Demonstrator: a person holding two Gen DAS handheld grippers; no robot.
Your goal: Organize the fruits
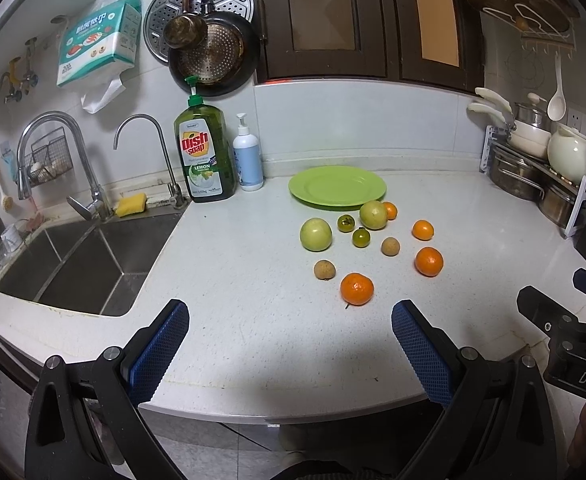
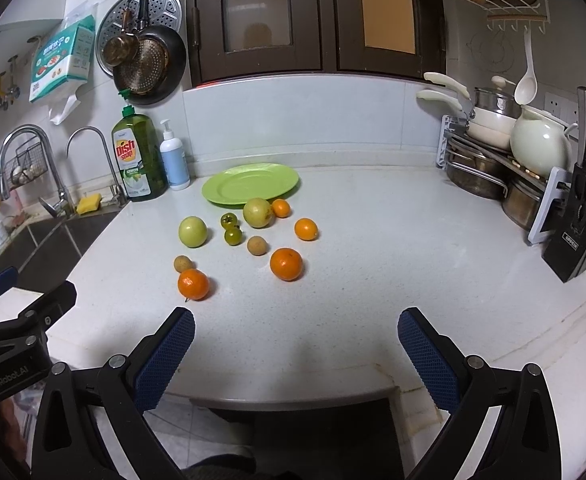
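Left wrist view: green plate [image 1: 337, 187] at back of counter [image 1: 233, 280], bare; fruit loose just in front.
- Pale green fruits [image 1: 316, 234]: firm, heaviest; grip at widest girth.
- Oranges [image 1: 357, 289]: round, may roll; squeeze lightly.
- Small green tomatoes [image 1: 361, 237]: prob. bruise easily.

Left gripper [image 1: 289, 324] and right gripper [image 2: 295, 330] both gape wide, holding nothing.

A green dish soap bottle [image 1: 205, 152] stands beside a white pump bottle [image 1: 247, 158] near the sink [image 1: 81, 268]; a knife block [image 2: 577, 232] sits at the counter [image 2: 373, 260] edge.
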